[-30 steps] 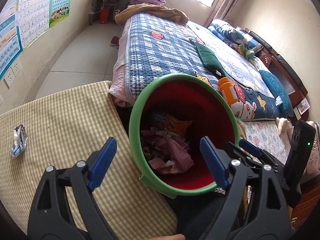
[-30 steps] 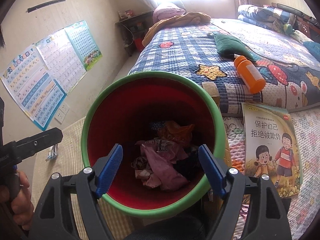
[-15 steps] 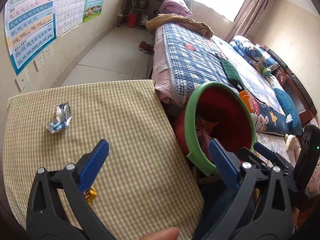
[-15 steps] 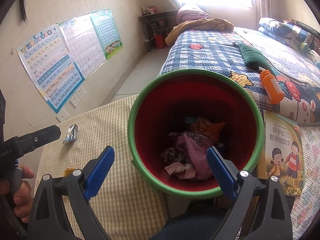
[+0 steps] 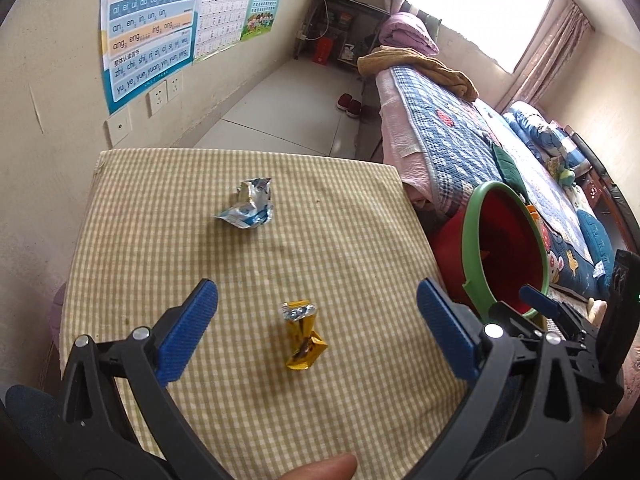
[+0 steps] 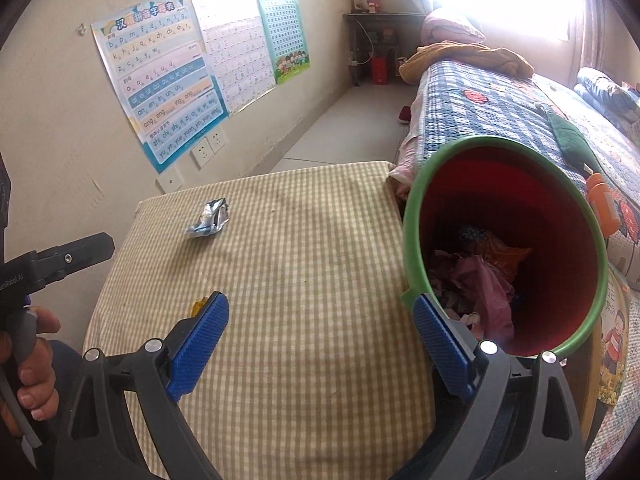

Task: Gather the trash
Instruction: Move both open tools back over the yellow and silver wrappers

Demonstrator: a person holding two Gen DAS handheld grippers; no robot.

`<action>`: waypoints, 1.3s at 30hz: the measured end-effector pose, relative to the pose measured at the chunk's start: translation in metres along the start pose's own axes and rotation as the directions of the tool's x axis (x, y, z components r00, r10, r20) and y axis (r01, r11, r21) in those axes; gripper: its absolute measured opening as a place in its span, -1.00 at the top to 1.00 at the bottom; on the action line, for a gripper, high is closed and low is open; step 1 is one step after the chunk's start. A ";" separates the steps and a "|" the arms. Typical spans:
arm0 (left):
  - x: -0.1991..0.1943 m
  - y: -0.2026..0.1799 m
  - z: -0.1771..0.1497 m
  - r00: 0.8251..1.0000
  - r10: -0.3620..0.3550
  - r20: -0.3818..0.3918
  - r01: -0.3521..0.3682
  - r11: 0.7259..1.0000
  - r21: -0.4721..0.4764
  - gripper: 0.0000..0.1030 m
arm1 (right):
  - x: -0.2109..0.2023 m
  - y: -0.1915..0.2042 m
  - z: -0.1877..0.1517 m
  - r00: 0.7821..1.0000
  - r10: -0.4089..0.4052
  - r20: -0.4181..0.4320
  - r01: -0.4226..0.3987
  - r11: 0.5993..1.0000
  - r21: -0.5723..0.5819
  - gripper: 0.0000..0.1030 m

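Note:
A yellow candy wrapper lies on the checked tablecloth, between the open jaws of my left gripper, which is empty above it. A crumpled silver-blue wrapper lies farther back; it also shows in the right wrist view. The red bin with a green rim stands off the table's right edge and holds crumpled trash. My right gripper is open and empty over the table beside the bin. The yellow wrapper peeks from behind its left finger.
The bed with a blue patchwork quilt runs along the right. An orange bottle and a children's book lie beside the bin. Posters and sockets hang on the left wall. The left gripper's body shows at far left.
Both grippers swung left, away from the bin and over the table. The yellow wrapper has come fully into the left view, between the fingers. Both stay open.

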State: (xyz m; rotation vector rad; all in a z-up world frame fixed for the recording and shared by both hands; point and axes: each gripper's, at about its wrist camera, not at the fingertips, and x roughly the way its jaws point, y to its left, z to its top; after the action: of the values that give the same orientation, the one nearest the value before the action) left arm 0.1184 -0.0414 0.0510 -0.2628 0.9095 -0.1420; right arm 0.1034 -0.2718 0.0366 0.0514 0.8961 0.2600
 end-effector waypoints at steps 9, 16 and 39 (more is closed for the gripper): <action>-0.018 0.056 -0.014 0.999 0.042 0.007 -0.041 0.996 -0.083 -0.89 | 0.024 0.058 -0.005 0.995 0.073 -0.067 -0.078 0.993 -0.083 -0.77; -0.019 0.083 -0.022 0.998 0.058 -0.001 -0.058 0.989 -0.133 -0.89 | 0.053 0.096 -0.016 0.983 0.116 -0.145 -0.135 0.983 -0.127 -0.77; 0.013 0.143 -0.031 0.995 0.070 -0.073 -0.085 0.972 -0.221 -0.89 | 0.156 0.131 -0.044 0.936 0.064 -0.347 -0.131 0.976 -0.173 -0.04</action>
State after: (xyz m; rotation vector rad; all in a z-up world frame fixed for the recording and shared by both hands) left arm 0.1031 0.0873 -0.0181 -0.4331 0.9996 0.0250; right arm 0.1355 -0.1101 -0.0902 -0.1345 1.2098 0.4586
